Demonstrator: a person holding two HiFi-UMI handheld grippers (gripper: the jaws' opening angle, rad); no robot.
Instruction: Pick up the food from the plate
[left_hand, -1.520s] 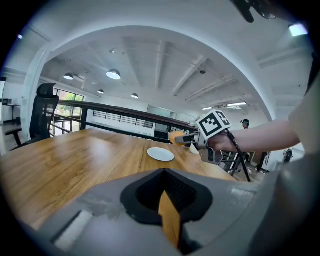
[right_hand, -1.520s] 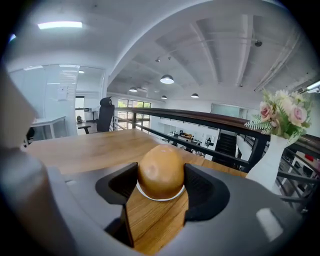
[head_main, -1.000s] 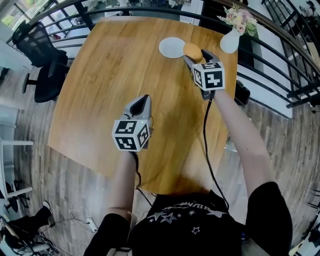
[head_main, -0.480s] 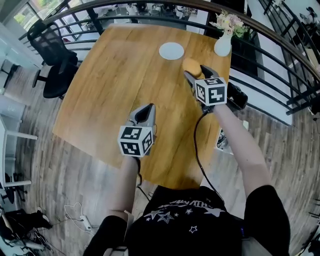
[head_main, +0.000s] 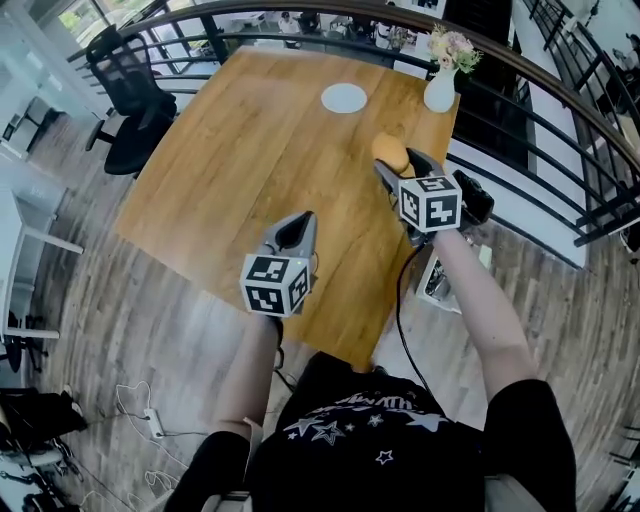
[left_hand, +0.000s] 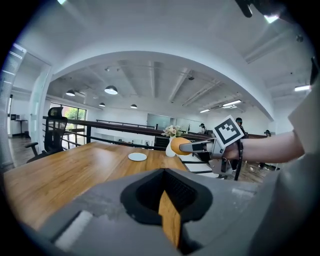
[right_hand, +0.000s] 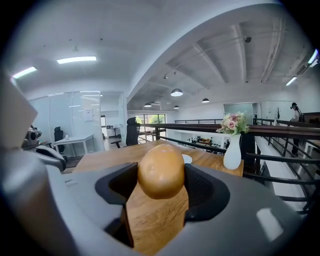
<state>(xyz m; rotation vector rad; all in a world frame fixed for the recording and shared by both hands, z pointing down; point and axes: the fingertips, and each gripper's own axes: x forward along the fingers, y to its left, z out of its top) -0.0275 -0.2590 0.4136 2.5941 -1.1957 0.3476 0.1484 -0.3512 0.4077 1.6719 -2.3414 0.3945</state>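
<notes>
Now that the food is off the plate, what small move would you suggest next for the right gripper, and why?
Probably lower the food gently onto the table, jaws closed until it rests: the right gripper holds it in the air, and the plate sits empty beyond.

Open-plan office mezzanine: swivel chair (head_main: 133, 98), wooden table (head_main: 250, 170), black railing (head_main: 545, 112), glass-walled rooms (right_hand: 75, 120).

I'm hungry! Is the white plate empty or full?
Empty: the plate lies bare on the table; the orange bun sits clamped in the right gripper.
</notes>
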